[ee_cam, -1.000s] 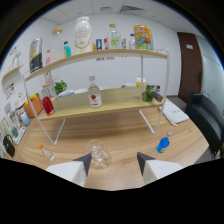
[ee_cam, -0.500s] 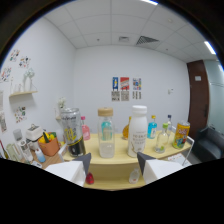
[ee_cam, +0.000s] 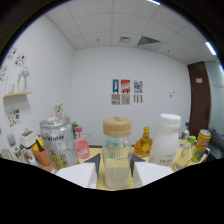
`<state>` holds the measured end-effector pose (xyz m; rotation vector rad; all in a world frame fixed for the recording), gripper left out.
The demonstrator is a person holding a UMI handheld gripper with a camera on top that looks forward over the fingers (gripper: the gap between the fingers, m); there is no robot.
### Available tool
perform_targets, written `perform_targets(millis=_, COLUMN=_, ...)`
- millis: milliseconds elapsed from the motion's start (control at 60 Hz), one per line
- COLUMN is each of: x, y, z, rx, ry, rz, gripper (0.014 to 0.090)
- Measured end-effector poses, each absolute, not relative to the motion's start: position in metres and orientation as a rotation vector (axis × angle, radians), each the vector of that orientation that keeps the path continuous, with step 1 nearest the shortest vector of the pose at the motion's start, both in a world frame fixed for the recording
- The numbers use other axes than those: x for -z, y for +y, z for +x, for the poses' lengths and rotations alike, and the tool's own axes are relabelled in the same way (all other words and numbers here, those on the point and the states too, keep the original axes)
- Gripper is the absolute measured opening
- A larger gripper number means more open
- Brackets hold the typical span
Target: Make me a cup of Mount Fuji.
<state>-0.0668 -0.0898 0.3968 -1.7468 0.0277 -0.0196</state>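
A clear bottle with a tan lid (ee_cam: 116, 150) stands on the yellow shelf top (ee_cam: 95, 150), right between the two fingers of my gripper (ee_cam: 115, 162). The dark fingertips (ee_cam: 94, 161) sit close along both of its sides, with a thin gap still showing on the left. The gripper is open. The bottle's lower part holds a pale liquid, and its base is hidden behind the white finger bodies.
Left of the bottle stand a silver "Water" can (ee_cam: 59, 145), a pink bottle (ee_cam: 81, 146) and an orange cup (ee_cam: 42, 155). To its right are an amber bottle (ee_cam: 144, 144), a large white jar (ee_cam: 165, 140), a clear glass (ee_cam: 182, 155) and a yellow can (ee_cam: 201, 145).
The gripper has risen from facing the whole shelving unit to the top shelf. Over the last half second it closed in until the tan-lidded bottle sits between the fingers.
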Motion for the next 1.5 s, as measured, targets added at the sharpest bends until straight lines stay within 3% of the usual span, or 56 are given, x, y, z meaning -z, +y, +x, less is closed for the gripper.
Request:
perform_targets(millis=67, x=-0.397, y=-0.088, z=-0.063, rx=0.046, ry=0.037, rz=-1.743, gripper=0.0433)
perform_targets(millis=267, x=-0.399, y=-0.091, z=-0.06, rx=0.032, ry=0.061, rz=-1.761, gripper=0.0416)
perform_targets(millis=500, x=-0.468, y=-0.136, z=-0.067, rx=0.024, ry=0.012, rz=-1.607, gripper=0.0413)
perform_targets(millis=633, x=-0.469, y=-0.174, z=-0.076, rx=-0.009, ry=-0.005, rz=-1.572, gripper=0.0411)
perform_targets(millis=750, x=-0.415, y=-0.2, z=-0.085, rx=-0.052, ry=-0.01, rz=-1.633, gripper=0.0411)
perform_targets(millis=1033, x=-0.205, y=-0.227, z=-0.093, rx=-0.089, ry=0.026, rz=-1.875, gripper=0.0408)
perform_targets(millis=1150, x=-0.15, y=-0.231, z=-0.085, rx=-0.114, ry=0.079, rz=-1.931, gripper=0.0408)
perform_targets(millis=1300, x=-0.13, y=-0.23, z=-0.082, rx=-0.335, ry=0.302, rz=-1.932, gripper=0.0409)
perform_targets(millis=1500, x=-0.142, y=-0.222, z=-0.072, rx=-0.819, ry=0.756, rz=-1.755, gripper=0.041)
